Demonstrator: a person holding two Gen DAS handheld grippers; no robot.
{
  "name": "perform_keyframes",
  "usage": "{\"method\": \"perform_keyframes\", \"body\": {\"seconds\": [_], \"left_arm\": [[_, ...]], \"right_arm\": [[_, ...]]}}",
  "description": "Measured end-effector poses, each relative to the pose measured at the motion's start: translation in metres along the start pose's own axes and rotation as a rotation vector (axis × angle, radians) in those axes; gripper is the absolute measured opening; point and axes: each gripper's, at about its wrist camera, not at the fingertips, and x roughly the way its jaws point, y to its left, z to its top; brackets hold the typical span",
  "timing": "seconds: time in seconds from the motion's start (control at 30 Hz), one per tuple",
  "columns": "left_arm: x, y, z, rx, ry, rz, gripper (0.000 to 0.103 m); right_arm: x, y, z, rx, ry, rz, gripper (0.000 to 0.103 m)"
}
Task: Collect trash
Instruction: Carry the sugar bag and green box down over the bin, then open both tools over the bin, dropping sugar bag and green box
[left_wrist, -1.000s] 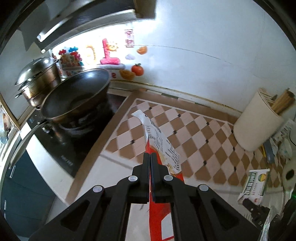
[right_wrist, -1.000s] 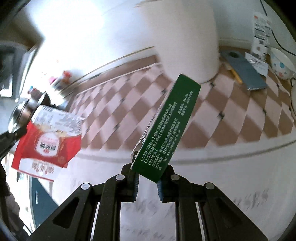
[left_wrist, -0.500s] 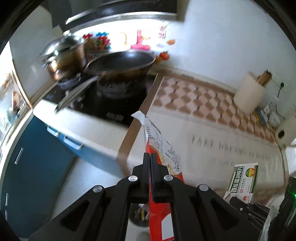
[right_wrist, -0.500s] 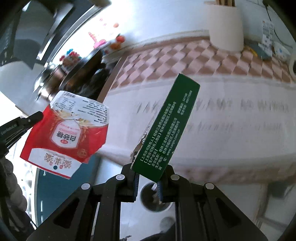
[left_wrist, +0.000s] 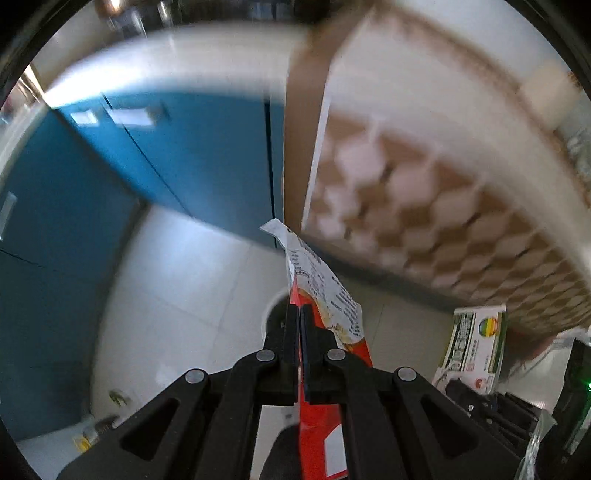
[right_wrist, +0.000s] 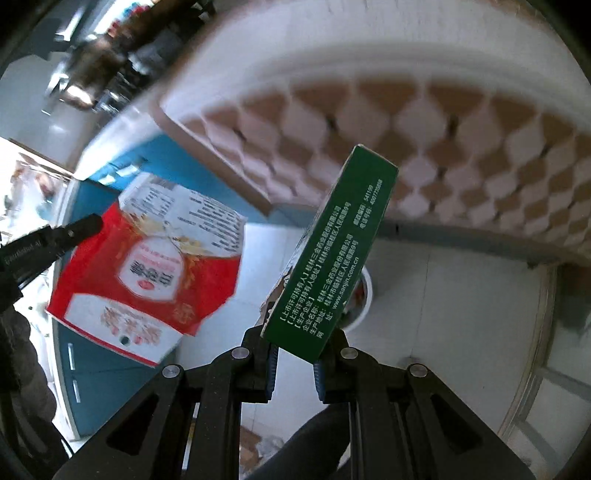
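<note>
A second ago both my cameras looked across the checkered table top, with the wok and pots in the left view; now both have swung down past the table (left_wrist: 461, 236) edge, and I see the white tiled floor (left_wrist: 192, 295) and the blue cabinet doors (left_wrist: 177, 155) below, all heavily blurred. My left hand-held gripper (left_wrist: 299, 314) stays pinched tight on the red and white packet (left_wrist: 325, 306), its fingers nearly together with the thin packet edge between them, just as before. In the right wrist view that packet (right_wrist: 151, 273) hangs flat-on at the left, out over the floor and cabinet front; it carries a white label panel with large characters on red, a block of small black print on its white upper part, and a barcode near the top corner, but I cannot read any of it. My right hand-held gripper (right_wrist: 293, 350) keeps its blue-padded fingers closed on the lower end of the green box (right_wrist: 332, 258), which tilts up to the right as it did earlier. The box side shows white Chinese print, the address www.sanjin.com.cn and the number 541199. Behind the box, on the floor, a round white bin (right_wrist: 364, 295) shows, which half a second ago was only just visible low down. In the left view the box face (left_wrist: 476, 343) shows a rainbow disc logo.
</note>
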Motion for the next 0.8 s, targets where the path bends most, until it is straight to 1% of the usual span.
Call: {"method": "perform_keyframes", "body": {"seconds": [0.03,0.07,0.1,0.13,0.17,0.2,0.23,0.27,0.3,0.37,0.4,0.5,0.57,0.63,0.67,0.7,0.73,0.77,0.8], "left_arm": [[0.032,0.002,-0.004,-0.009,0.029,0.004,0.000],[0.062,0.003,-0.008,-0.012,0.061,-0.004,0.000],[0.086,0.005,-0.012,-0.015,0.081,-0.001,0.000],[0.112,0.006,-0.016,-0.020,0.099,0.005,0.000],[0.141,0.007,-0.019,-0.020,0.122,-0.002,0.000],[0.181,0.007,-0.024,-0.023,0.154,0.000,0.000],[0.206,0.009,-0.027,-0.031,0.172,-0.005,0.000],[0.232,0.009,-0.030,-0.035,0.196,-0.019,0.000],[0.270,0.011,-0.036,-0.047,0.240,-0.030,0.000],[0.314,0.011,-0.041,-0.048,0.290,-0.040,0.000],[0.341,0.011,-0.046,-0.043,0.324,-0.030,0.001],[0.376,0.009,-0.054,-0.021,0.368,-0.009,0.002],[0.383,0.008,-0.060,-0.007,0.375,0.010,0.005],[0.384,0.008,-0.066,0.002,0.382,0.022,0.006],[0.381,0.007,-0.068,0.009,0.362,0.038,0.011],[0.375,0.006,-0.069,0.018,0.346,0.052,0.031],[0.365,0.006,-0.069,0.018,0.327,0.065,0.051],[0.356,0.007,-0.069,0.013,0.308,0.074,0.095],[0.347,0.011,-0.067,0.009,0.288,0.073,0.103]], "right_arm": [[0.020,-0.005,-0.004,0.005,0.019,-0.004,0.016],[0.049,-0.013,-0.008,0.010,0.040,-0.007,0.016],[0.072,-0.020,-0.012,0.013,0.055,-0.005,0.016],[0.087,-0.024,-0.012,0.013,0.065,-0.007,0.016],[0.116,-0.032,-0.015,0.011,0.082,-0.011,0.016],[0.147,-0.040,-0.018,0.009,0.101,-0.009,0.016],[0.163,-0.045,-0.018,0.006,0.111,-0.010,0.016],[0.193,-0.053,-0.021,-0.001,0.129,-0.012,0.016],[0.224,-0.062,-0.025,-0.005,0.150,-0.009,0.016],[0.269,-0.075,-0.029,-0.011,0.181,-0.010,0.016],[0.287,-0.080,-0.030,-0.012,0.197,-0.005,0.016],[0.358,-0.098,-0.038,-0.015,0.261,0.000,0.016],[0.386,-0.102,-0.041,-0.018,0.295,0.007,0.017],[0.407,-0.107,-0.042,-0.010,0.324,0.003,0.020],[0.414,-0.108,-0.043,-0.010,0.335,0.002,0.023],[0.420,-0.108,-0.043,-0.011,0.353,-0.005,0.034],[0.422,-0.107,-0.044,-0.008,0.362,-0.015,0.048],[0.420,-0.105,-0.041,-0.004,0.361,-0.017,0.054],[0.418,-0.106,-0.041,-0.002,0.358,-0.016,0.061]]}}
